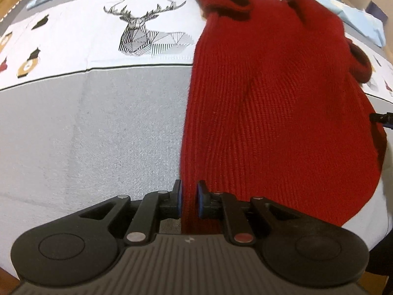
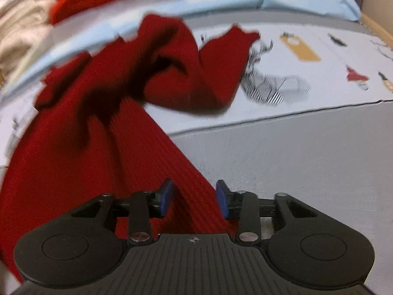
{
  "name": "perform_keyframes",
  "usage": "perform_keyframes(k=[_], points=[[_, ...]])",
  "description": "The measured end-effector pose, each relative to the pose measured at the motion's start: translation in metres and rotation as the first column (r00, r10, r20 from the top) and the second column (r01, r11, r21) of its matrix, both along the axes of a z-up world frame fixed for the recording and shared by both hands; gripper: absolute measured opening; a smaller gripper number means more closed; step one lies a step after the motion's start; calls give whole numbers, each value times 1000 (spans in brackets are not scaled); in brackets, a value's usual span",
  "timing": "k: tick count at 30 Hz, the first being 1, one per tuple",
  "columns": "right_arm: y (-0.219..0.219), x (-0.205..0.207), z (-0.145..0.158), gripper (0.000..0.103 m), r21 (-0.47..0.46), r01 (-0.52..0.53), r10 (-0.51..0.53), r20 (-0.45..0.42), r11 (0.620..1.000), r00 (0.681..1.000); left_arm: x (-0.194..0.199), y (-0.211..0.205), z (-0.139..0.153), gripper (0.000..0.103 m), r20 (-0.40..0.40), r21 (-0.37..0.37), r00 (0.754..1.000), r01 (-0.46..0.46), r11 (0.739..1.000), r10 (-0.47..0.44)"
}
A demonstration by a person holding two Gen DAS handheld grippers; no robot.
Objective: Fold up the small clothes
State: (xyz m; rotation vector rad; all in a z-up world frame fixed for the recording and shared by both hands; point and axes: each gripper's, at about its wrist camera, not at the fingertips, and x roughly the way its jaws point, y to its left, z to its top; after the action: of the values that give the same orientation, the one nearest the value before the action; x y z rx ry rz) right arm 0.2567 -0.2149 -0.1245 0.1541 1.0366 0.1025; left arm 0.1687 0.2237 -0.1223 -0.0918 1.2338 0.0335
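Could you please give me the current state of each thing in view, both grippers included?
red knit garment: lying lengthwise on the cloth, top end and sleeves bunched, not yet folded small.
left gripper: shut on the garment's left edge.
right gripper: jaws apart, garment's edge between them, pads not pressing.
printed cloth: spread flat under the garment.
light blue sheet: lying along the far edge, rumpled.

This looks like a home bedroom: the work surface is a bed under a grey and white sheet [image 1: 98, 127] printed with a geometric stag [image 1: 145, 32] and small figures, a pale blue cover [image 2: 221, 2] along its far side, and heaped beige laundry [image 2: 19, 39] beyond.
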Motion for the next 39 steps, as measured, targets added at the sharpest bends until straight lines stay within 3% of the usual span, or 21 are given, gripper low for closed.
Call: perform_keyframes(k=[2,3,5,7,10,13,15,18,20,22,26,27,28,29,31,34,35,36,37,38,39], points=[[4,5,-10,50,-19,-5,5,-9,1000,1000,5,-1,-5,12,-14,2,1000,-10,1000,10],[5,6,-12,46,-9,-14,14,-5,1000,1000,7,-4,-7,12,-22,8,1000,-9,1000,9],[4,3,-9,17,16,-43,43,16,999,999,10,-11,-8,11,-24,35,1000,-7,999,8],[-5,-2,2,14,44,-49,47,48,998,998,13,-17,-5,8,-8,38,1000,-15,999,15],[-41,-21,37,12,77,13,-23,131,997,991,12,-31,15,7,77,-59,997,-11,998,16],[-90,-55,78,12,70,100,-114,237,993,965,3,-61,38,7,164,-98,984,92,991,-75],[-122,-78,89,11,45,134,-141,245,990,959,-3,-79,38,7,133,-62,981,153,986,-144],[-150,-101,75,0,-77,153,-143,117,985,983,-15,-96,27,6,19,38,971,239,970,-240],[-155,-108,58,0,-174,95,-96,1,980,995,-24,-96,20,6,-51,119,961,274,954,-270],[-165,-112,43,0,-79,66,-72,-79,995,994,-32,-91,15,6,-109,139,950,305,942,-291],[-166,-113,42,6,-29,43,-44,-32,999,999,-46,-87,9,5,-176,142,929,352,925,-326],[-167,-110,41,10,-1,46,-46,-23,999,999,-47,-87,8,1,-188,152,927,355,922,-326],[-168,-110,40,21,24,51,-51,-19,998,999,-47,-87,7,1,-203,168,925,357,919,-322],[-167,-106,37,32,49,58,-57,-19,997,998,-46,-86,7,3,-205,190,926,356,915,-318],[-161,-100,31,38,69,54,-52,-26,996,998,-42,-82,19,4,-157,206,941,330,921,-302],[-145,-83,8,38,11,7,-6,-69,1000,998,-29,-79,38,7,-62,143,964,264,954,-258],[-140,-80,0,38,-23,-15,13,-94,1000,995,-25,-79,41,14,-45,125,969,245,961,-241],[-135,-78,-7,38,-69,-42,35,-110,997,993,-21,-80,43,31,-37,113,973,229,967,-226],[-131,-77,-10,38,-107,-59,48,-109,992,993,-18,-82,42,41,-36,107,976,216,971,-213],[-129,-76,-13,34,-119,-77,63,-113,990,992,-15,-85,38,49,-47,105,977,212,972,-208],[-130,-76,-13,30,-104,-79,66,-115,991,991,-11,-89,32,49,-72,108,974,221,969,-214]])
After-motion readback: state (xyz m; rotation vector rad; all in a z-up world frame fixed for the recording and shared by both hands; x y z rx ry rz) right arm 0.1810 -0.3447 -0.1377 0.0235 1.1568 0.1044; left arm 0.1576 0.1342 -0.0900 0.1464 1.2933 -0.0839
